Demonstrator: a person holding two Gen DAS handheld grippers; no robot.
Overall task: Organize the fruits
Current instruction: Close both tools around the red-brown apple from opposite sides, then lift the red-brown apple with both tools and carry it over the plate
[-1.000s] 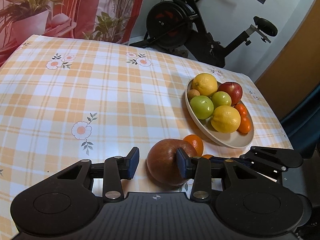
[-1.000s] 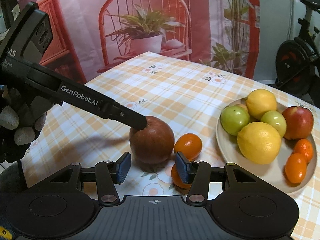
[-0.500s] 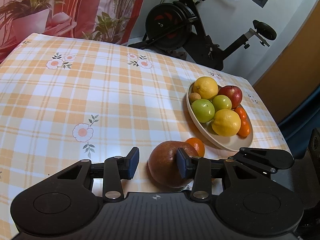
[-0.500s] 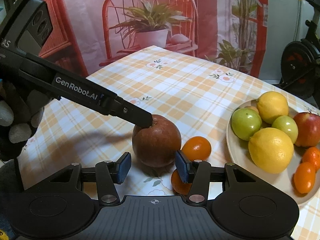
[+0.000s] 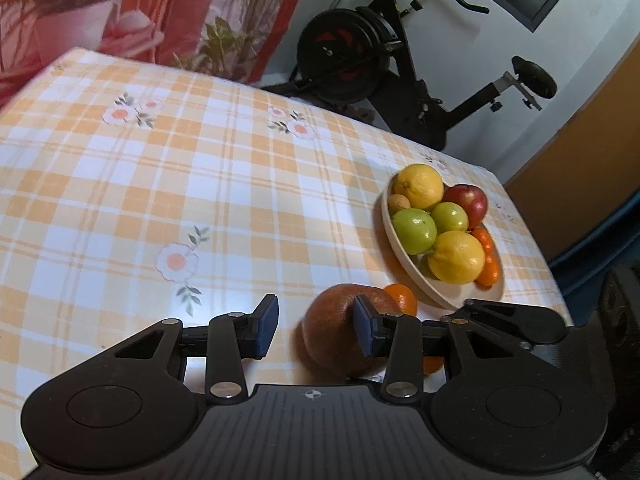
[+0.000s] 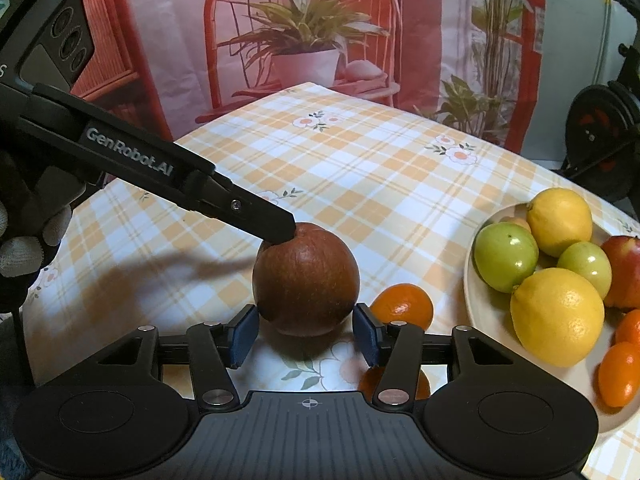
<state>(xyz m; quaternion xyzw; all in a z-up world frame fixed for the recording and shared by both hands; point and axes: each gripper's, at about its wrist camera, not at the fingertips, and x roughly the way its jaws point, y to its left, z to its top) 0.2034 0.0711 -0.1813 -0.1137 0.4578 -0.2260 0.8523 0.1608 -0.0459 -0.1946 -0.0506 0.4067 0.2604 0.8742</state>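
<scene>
A large red-brown round fruit (image 6: 306, 280) stands on the checked tablecloth; it also shows in the left wrist view (image 5: 334, 330). My right gripper (image 6: 306, 332) is open, its blue pads at either side of the fruit's near base. My left gripper (image 5: 316, 324) is open; one fingertip (image 6: 280, 230) rests on the fruit's top left. Two small oranges lie beside the fruit: one (image 6: 402, 306) to its right, one (image 6: 394, 384) partly hidden under my right finger. A cream plate (image 6: 476, 304) at the right holds lemons, green fruits, a red apple and small oranges.
An exercise bike (image 5: 400, 64) stands beyond the table's far edge. A backdrop printed with a red chair and potted plant (image 6: 304, 44) hangs behind the table. The table's right edge (image 5: 536, 240) runs close behind the plate.
My right gripper has moved closer to the red-brown fruit, so its pads now flank the fruit. The left gripper has tilted and shifted slightly, its fingertip staying on the fruit.
</scene>
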